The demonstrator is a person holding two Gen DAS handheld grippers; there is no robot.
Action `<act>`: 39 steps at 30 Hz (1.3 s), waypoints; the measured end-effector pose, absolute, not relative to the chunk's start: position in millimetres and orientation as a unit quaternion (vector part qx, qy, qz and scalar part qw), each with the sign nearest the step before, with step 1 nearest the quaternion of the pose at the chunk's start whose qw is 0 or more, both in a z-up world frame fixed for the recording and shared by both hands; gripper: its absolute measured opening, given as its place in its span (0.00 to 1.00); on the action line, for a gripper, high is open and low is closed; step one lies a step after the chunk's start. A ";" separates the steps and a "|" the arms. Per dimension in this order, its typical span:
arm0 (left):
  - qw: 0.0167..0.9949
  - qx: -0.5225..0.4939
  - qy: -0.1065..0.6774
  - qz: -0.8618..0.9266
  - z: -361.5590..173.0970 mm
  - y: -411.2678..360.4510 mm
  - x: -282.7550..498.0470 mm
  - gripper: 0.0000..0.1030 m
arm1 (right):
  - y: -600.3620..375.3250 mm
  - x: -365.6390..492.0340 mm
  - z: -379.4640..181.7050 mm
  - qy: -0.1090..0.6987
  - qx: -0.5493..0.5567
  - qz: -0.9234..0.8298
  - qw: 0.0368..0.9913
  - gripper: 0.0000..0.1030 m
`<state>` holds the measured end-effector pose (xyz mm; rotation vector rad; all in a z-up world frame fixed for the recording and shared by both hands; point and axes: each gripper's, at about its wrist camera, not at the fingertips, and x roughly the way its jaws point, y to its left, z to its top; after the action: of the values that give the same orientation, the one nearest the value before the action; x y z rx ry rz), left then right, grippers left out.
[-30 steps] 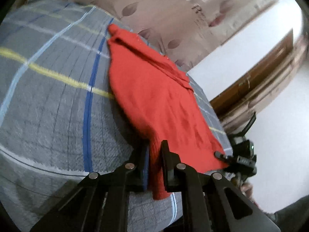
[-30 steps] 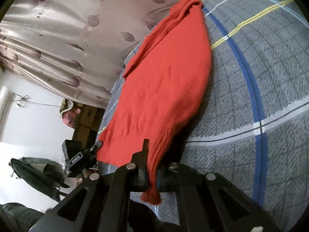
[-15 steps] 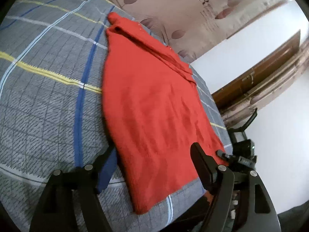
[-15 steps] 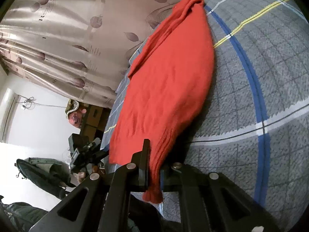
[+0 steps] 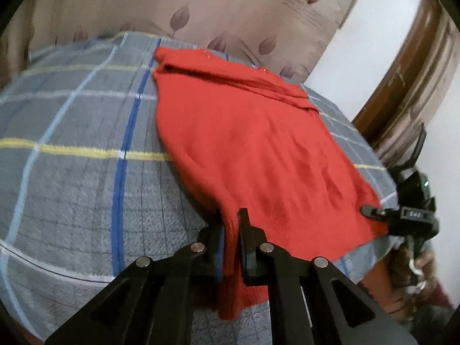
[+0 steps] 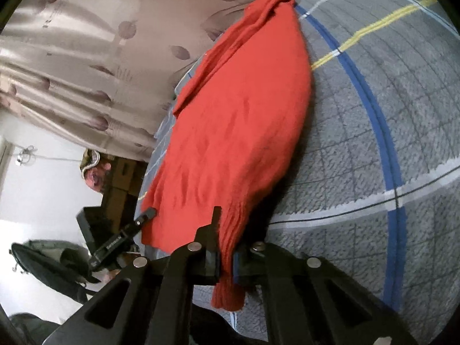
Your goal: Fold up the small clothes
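L hand-held gripper jaws just closed, now pinching near hem corner of red top; R hand-held gripper clamped narrow on the other hem corner. Top lies on plaid bed, stretching ahead of both, curtain beyond

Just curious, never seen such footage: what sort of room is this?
Probably a bedroom: a grey plaid fleece blanket covers what looks like a bed, beige leaf-print curtains hang behind it, and a red knitted sweater lies on top.
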<state>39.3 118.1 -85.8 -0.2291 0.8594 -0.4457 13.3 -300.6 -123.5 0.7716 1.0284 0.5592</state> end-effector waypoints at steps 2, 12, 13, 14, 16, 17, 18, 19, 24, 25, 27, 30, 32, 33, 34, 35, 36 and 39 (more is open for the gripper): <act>0.885 -0.096 0.404 -0.212 -81.1 114.9 37.0 0.08 | -301.4 13.1 -123.3 0.468 0.362 0.264 0.762 0.05; 0.904 -0.054 0.370 -0.206 -58.9 105.0 38.2 0.06 | -311.4 14.8 -117.2 0.440 0.408 0.292 0.745 0.06; 0.905 -0.054 0.368 -0.206 -57.3 104.6 39.2 0.06 | -310.6 15.0 -114.3 0.437 0.408 0.296 0.745 0.06; 0.906 -0.055 0.366 -0.206 -55.6 104.2 40.4 0.06 | -309.6 15.3 -111.4 0.435 0.408 0.298 0.745 0.06; 0.907 -0.055 0.362 -0.207 -52.3 103.5 42.9 0.06 | -309.0 16.1 -106.1 0.431 0.405 0.303 0.747 0.06; 0.908 -0.053 0.360 -0.206 -50.9 103.1 44.4 0.06 | -308.5 16.2 -103.8 0.430 0.403 0.305 0.748 0.06; 0.909 -0.052 0.359 -0.205 -50.1 102.0 45.4 0.06 | -308.1 17.0 -101.3 0.428 0.403 0.307 0.749 0.06; 0.909 -0.051 0.359 -0.206 -49.2 101.3 47.1 0.06 | -308.6 16.9 -100.3 0.426 0.404 0.309 0.749 0.06; 0.913 -0.047 0.350 -0.206 -42.9 99.0 51.9 0.06 | -308.3 22.6 -88.7 0.416 0.402 0.315 0.752 0.06; 0.913 -0.047 0.348 -0.206 -41.1 98.9 53.6 0.06 | -308.3 24.4 -85.8 0.414 0.401 0.316 0.754 0.06; 0.914 -0.052 0.345 -0.205 -38.5 100.3 57.1 0.06 | -309.6 27.7 -79.6 0.410 0.399 0.317 0.757 0.06; 0.914 -0.068 0.343 -0.205 -35.1 106.1 60.8 0.06 | -312.8 28.6 -74.8 0.405 0.400 0.317 0.759 0.06; 0.912 -0.081 0.345 -0.205 -35.0 110.7 61.2 0.06 | -315.1 25.0 -75.6 0.404 0.401 0.316 0.759 0.06; 0.910 -0.089 0.348 -0.206 -36.0 113.6 61.4 0.06 | -315.6 22.6 -77.0 0.406 0.401 0.315 0.758 0.06; 0.908 -0.096 0.352 -0.206 -37.6 116.1 61.0 0.06 | -315.6 20.8 -78.6 0.407 0.402 0.314 0.758 0.06; 0.905 -0.105 0.357 -0.206 -40.4 119.4 60.4 0.06 | -316.4 19.3 -81.8 0.411 0.403 0.310 0.756 0.06; 0.902 -0.110 0.362 -0.207 -43.1 121.4 59.4 0.06 | -316.9 18.0 -85.0 0.414 0.407 0.307 0.754 0.06; 0.890 -0.122 0.384 -0.211 -55.0 125.1 55.5 0.06 | -319.1 13.8 -92.9 0.421 0.418 0.299 0.748 0.06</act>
<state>55.5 125.1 -55.0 -0.2530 0.7974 -0.4389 13.8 -319.1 -92.9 0.9146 0.9205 0.6535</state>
